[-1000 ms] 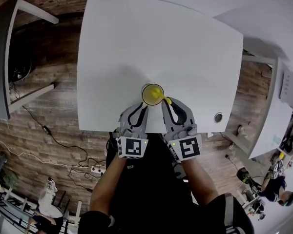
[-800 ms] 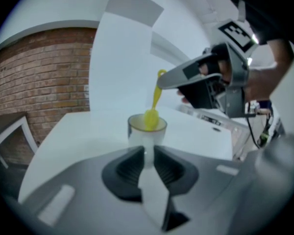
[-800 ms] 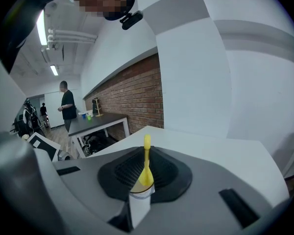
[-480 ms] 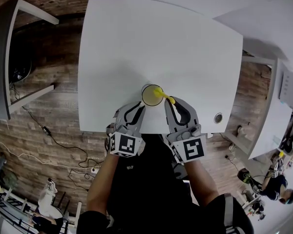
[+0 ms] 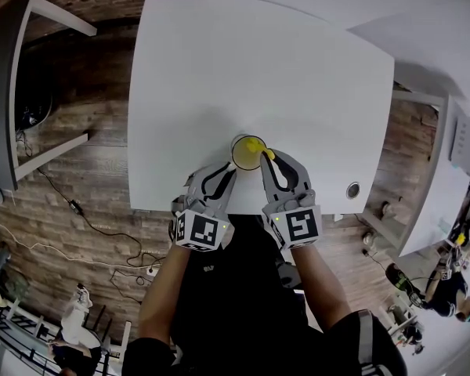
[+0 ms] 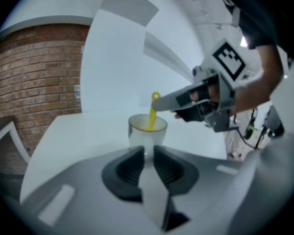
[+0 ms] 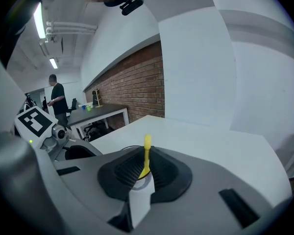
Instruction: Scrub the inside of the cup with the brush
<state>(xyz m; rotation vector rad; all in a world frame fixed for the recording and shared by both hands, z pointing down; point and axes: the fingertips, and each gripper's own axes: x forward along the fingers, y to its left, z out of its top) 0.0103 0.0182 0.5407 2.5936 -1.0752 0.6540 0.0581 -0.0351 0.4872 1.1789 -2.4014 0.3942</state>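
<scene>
A white cup [image 5: 246, 152] with a yellow inside stands near the front edge of the white table [image 5: 258, 69]. My left gripper [image 5: 229, 169] is shut on the cup's near side [image 6: 147, 137], gripping a narrow part of it. A yellow brush [image 5: 260, 149] leans into the cup from the right, its head hidden below the rim. My right gripper [image 5: 265, 161] is shut on the brush handle [image 7: 147, 155], just above the cup's rim [image 7: 137, 181]. The left gripper view shows the brush [image 6: 152, 112] dipping into the cup, with the right gripper [image 6: 159, 102] over it.
A round cable hole [image 5: 352, 189] sits in the table's front right corner. A dark desk [image 5: 16, 84] stands to the left and a white desk [image 5: 442, 186] to the right. Cables [image 5: 78, 210] lie on the wooden floor. A person [image 7: 56, 101] stands far off.
My right gripper has moved left, closer to the cup, and the brush now stands steeper in it. The left gripper has shifted slightly toward the cup. The cup has stayed in place.
</scene>
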